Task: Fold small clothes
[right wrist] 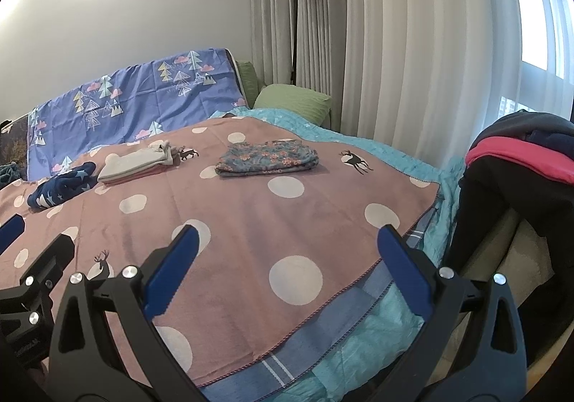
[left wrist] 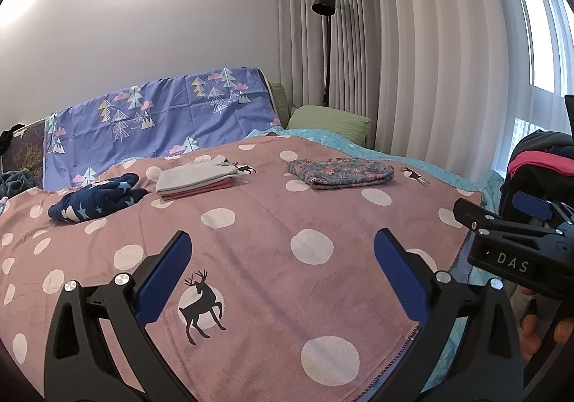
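On the pink dotted blanket (left wrist: 272, 222) lie three garments at the far side: a folded floral piece (left wrist: 340, 172) (right wrist: 267, 156), a folded grey and pink stack (left wrist: 197, 179) (right wrist: 138, 163), and a crumpled navy star piece (left wrist: 98, 203) (right wrist: 61, 188). My left gripper (left wrist: 283, 240) is open and empty over the near blanket. My right gripper (right wrist: 287, 237) is open and empty near the blanket's right edge; it also shows in the left wrist view (left wrist: 509, 219), off to the right.
A pile of dark and pink clothes (right wrist: 520, 151) (left wrist: 541, 158) sits on a chair at the right. A blue tree-print sheet (left wrist: 161, 115) covers the headboard. A green pillow (left wrist: 328, 120), floor lamp (left wrist: 323, 0) and curtains (left wrist: 430, 61) stand behind.
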`<state>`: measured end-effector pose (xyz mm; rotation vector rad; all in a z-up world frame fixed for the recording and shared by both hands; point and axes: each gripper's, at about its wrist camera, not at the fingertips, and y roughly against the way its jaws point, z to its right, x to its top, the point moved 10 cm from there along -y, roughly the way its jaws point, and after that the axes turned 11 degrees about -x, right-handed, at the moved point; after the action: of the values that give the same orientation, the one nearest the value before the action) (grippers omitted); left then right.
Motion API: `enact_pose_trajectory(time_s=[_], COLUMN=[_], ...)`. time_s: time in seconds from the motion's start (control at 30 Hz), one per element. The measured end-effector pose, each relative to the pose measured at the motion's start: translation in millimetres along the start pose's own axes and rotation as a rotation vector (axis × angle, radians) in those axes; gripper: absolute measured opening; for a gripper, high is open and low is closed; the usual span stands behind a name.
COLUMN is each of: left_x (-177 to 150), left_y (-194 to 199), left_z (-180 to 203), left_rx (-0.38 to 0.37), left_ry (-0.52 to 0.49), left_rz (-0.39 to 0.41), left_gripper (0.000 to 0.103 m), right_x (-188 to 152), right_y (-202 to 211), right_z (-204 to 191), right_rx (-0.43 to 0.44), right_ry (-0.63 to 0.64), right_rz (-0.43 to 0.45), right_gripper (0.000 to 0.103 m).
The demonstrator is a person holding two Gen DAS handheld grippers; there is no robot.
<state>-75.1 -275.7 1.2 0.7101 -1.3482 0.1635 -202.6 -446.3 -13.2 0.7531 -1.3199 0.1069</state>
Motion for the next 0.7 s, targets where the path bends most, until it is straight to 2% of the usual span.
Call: enact_pose_trajectory(time_s=[0.7], left_x=[-9], left_y=[-4], left_z=[-2], left_rx=[0.003], left_ry=[-0.013], left_rz=[-0.016], left_gripper=[0.102], right_x=[-5], right_y=[-5], right_z=[-2], right_rx=[-0.007], right_ry=[0.019], right_rz=[-0.001], right_gripper=[0.101])
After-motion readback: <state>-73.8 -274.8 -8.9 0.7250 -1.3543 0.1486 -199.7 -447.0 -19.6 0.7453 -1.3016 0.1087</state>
